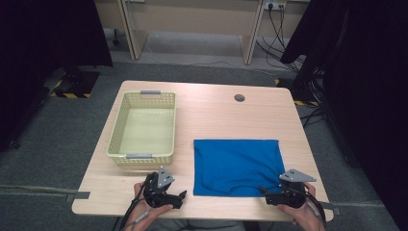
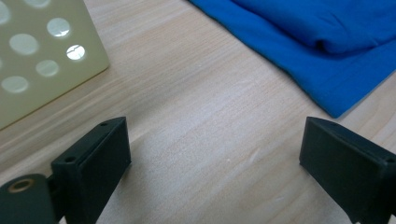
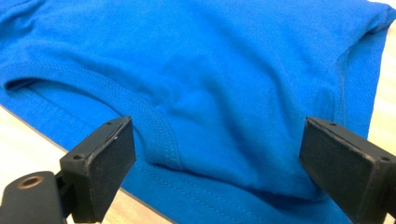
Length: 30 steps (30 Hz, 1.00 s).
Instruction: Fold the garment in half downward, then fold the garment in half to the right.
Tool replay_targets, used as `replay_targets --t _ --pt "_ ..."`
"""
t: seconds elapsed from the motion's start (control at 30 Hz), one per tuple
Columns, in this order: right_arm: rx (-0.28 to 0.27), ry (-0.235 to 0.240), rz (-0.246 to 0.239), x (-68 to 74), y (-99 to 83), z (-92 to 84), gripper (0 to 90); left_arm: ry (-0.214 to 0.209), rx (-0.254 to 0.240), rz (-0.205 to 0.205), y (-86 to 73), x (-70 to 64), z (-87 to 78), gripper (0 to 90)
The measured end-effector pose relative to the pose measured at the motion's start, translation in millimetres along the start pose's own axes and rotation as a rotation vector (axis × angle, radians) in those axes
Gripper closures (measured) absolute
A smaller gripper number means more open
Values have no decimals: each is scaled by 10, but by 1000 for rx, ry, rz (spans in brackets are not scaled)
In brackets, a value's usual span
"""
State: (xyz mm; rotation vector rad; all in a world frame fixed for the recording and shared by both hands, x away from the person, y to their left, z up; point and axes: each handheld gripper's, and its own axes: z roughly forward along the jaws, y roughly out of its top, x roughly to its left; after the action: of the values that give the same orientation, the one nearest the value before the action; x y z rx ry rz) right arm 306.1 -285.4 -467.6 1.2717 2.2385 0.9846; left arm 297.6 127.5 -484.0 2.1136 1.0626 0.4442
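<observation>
One folded blue cotton T-shirt (image 1: pixel 236 166) lies on the near right of the pale wooden table (image 1: pixel 211 115), one empty cream perforated plastic basket (image 1: pixel 142 128) to its left. Both the left gripper (image 1: pixel 181 196) and right gripper (image 1: pixel 262 191) stand wide apart, holding nothing. A shallow pinch at the near hem risks lifting only the top layer, undoing the fold.

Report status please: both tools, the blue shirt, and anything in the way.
Left tool open, over bare table. Right tool open at blue shirt, not gripping. Shirt folded flat. Basket apart, nothing blocking.
</observation>
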Motion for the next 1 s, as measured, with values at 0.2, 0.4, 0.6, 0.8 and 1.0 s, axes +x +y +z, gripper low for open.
replay_targets --t 0.2,0.4,0.6,0.8,1.0 --pt "-4 10 5 22 -37 -24 101 -3 4 3 -24 21 -18 52" --pt "-4 6 6 34 -86 -44 99 1 7 -2 -33 26 -29 48" --pt "-8 2 2 52 -101 -68 95 14 21 -14 -43 43 -56 44" --pt "-12 2 5 46 -96 -71 95 18 23 -15 -41 40 -54 41" --pt "-19 -4 9 19 -64 -67 96 21 19 -19 -45 34 -51 37"
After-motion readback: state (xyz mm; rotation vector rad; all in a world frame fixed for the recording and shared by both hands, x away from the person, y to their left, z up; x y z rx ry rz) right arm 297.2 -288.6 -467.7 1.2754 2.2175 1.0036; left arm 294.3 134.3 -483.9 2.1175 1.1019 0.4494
